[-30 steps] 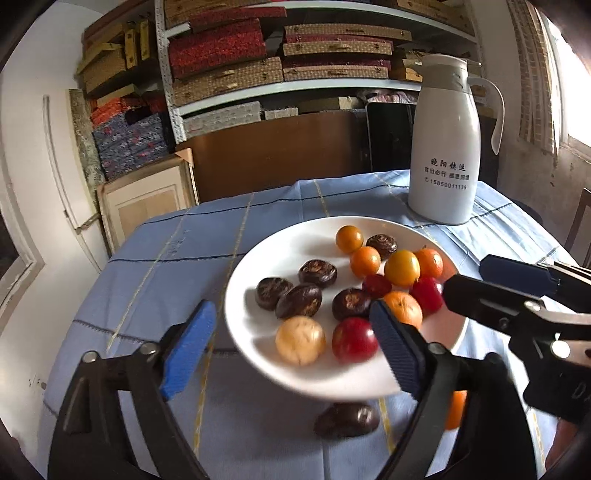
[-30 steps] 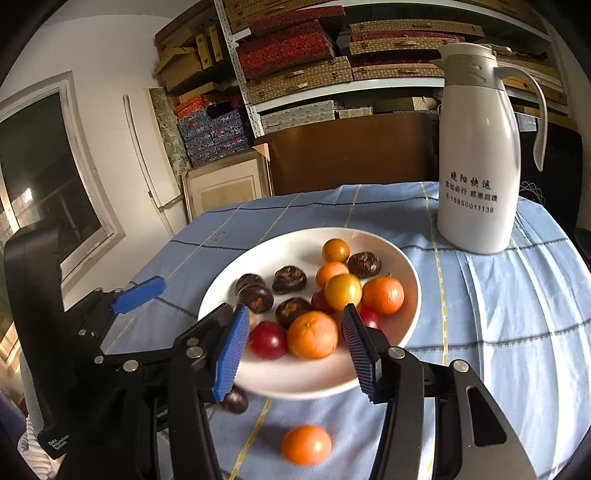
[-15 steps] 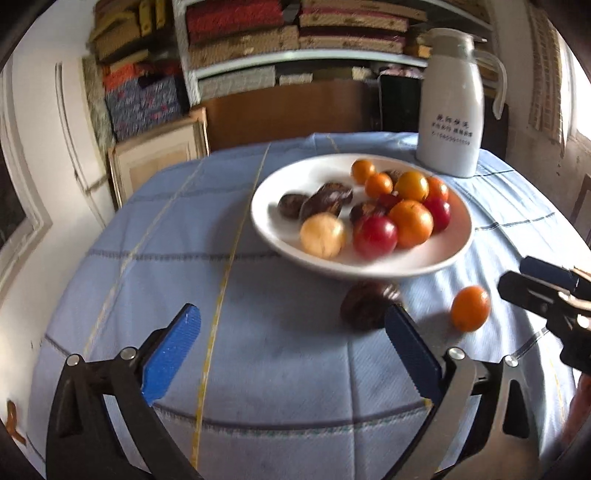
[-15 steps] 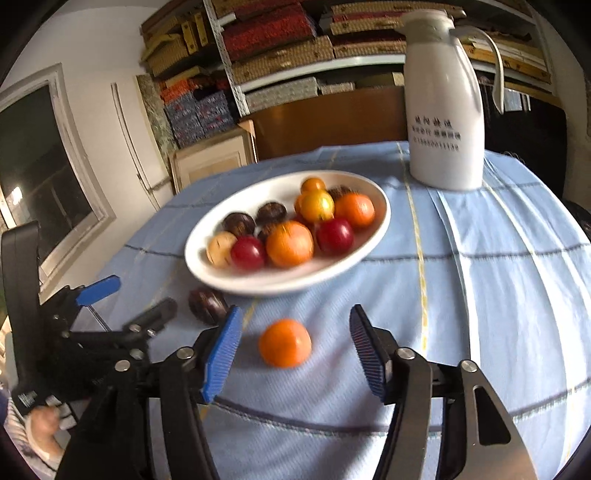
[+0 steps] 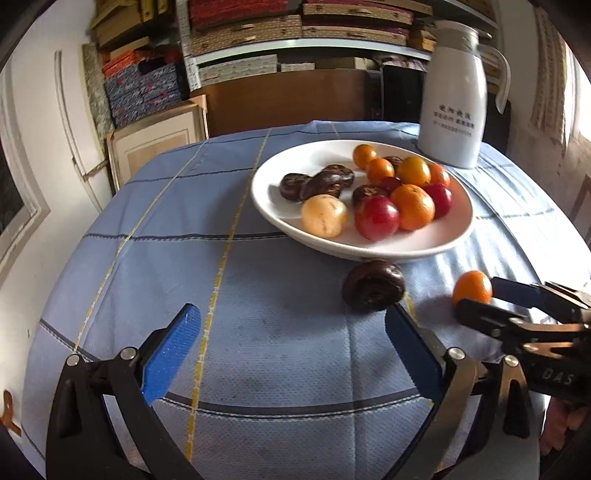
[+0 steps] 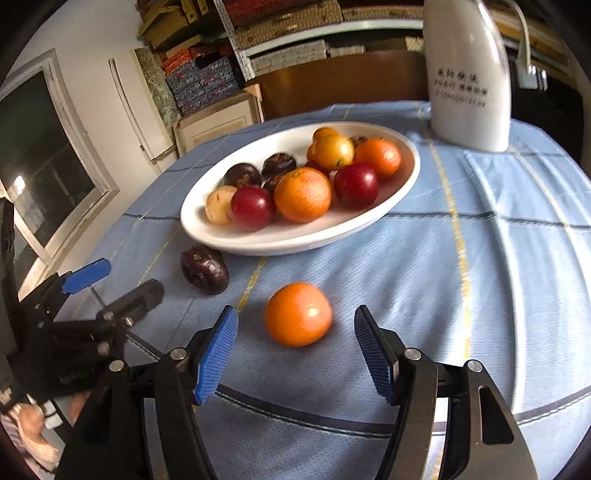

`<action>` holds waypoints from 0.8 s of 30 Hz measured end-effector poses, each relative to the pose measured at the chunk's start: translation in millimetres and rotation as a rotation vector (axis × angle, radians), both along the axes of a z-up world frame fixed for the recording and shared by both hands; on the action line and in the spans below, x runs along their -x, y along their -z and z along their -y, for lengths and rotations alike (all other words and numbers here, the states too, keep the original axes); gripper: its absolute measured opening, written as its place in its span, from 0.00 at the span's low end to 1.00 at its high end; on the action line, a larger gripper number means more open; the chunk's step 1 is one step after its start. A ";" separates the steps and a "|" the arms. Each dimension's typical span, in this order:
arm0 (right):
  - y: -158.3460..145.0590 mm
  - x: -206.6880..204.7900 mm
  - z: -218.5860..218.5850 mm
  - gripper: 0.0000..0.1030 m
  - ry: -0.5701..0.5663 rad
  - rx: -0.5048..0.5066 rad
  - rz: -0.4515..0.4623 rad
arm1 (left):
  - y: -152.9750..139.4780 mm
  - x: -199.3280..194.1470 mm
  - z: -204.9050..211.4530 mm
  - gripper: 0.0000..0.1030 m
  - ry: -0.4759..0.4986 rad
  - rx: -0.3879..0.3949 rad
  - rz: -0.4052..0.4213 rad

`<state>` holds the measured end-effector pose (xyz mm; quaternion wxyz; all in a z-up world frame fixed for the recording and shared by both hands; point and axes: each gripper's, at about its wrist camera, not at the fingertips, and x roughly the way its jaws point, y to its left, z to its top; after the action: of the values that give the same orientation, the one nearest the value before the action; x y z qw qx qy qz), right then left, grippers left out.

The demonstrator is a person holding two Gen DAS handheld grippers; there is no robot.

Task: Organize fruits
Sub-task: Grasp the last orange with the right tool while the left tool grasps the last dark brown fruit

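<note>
A white plate (image 5: 369, 251) (image 6: 295, 242) on the blue checked cloth holds several orange, red, dark brown and pale yellow fruits. Two fruits lie loose on the cloth in front of it: a dark brown fruit (image 5: 373, 288) (image 6: 205, 269) and an orange (image 5: 472, 286) (image 6: 298, 314). My left gripper (image 5: 291, 332) (image 6: 110, 291) is open wide and empty, low over the cloth, its right finger just short of the brown fruit. My right gripper (image 6: 295, 325) (image 5: 480, 297) is open, with the orange just ahead between its fingertips; the pads do not touch it.
A tall white thermos jug (image 5: 454, 96) (image 6: 469, 77) stands behind the plate at the right. Shelves of stacked boxes (image 5: 295, 33) and a brown cabinet (image 5: 295, 99) are beyond the table. A person's hand (image 6: 33, 432) shows at the lower left.
Both grippers came down and back from over the plate to the cloth in front of it. Both jaws widened. The orange now sits closer to the right fingertips.
</note>
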<state>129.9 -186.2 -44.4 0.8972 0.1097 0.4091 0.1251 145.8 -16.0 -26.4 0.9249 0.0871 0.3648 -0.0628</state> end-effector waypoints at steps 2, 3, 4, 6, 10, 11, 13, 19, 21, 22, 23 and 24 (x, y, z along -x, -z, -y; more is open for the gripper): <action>3.0 -3.2 -1.2 0.45 -0.015 -0.020 -0.018 | 1.2 0.8 7.2 0.95 0.024 -0.008 0.001; 3.9 -3.8 -0.8 0.37 -0.011 -0.022 -0.023 | 1.6 -0.3 9.7 0.95 0.032 -0.008 -0.001; 4.1 -4.7 0.5 0.36 -0.013 -0.035 -0.027 | 2.6 -1.1 13.1 0.95 0.045 -0.007 -0.005; 0.0 -2.0 3.7 0.36 0.007 -0.020 -0.010 | 4.9 -3.8 21.0 0.95 0.068 -0.004 -0.012; -18.7 6.8 18.4 0.36 0.075 -0.010 0.067 | 8.4 -10.9 34.9 0.95 0.078 -0.026 -0.004; -20.9 7.2 22.3 0.36 0.086 -0.020 0.071 | 9.5 -14.1 39.7 0.95 0.081 -0.026 -0.007; -22.6 6.9 30.4 0.36 0.109 -0.040 0.073 | 10.0 -16.8 46.1 0.95 0.090 -0.025 -0.007; -22.4 5.0 39.8 0.36 0.131 -0.076 0.060 | 12.2 -23.6 62.4 0.63 0.130 -0.055 0.004; -22.5 7.2 43.1 0.36 0.131 -0.081 0.062 | 15.9 -27.3 63.2 0.58 0.144 -0.046 -0.024; -22.2 6.0 42.4 0.36 0.131 -0.081 0.061 | 16.2 -27.8 62.0 0.54 0.145 -0.038 -0.028; -22.0 5.7 42.3 0.36 0.130 -0.081 0.060 | 15.8 -28.1 61.0 0.53 0.144 -0.029 -0.027; -22.2 6.1 41.8 0.36 0.129 -0.081 0.059 | 15.4 -29.0 59.7 0.53 0.147 -0.019 -0.027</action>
<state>123.8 -228.0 -22.2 0.9098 0.1681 0.3694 0.0867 174.8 -75.6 -41.7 0.9120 0.1213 0.3704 -0.1281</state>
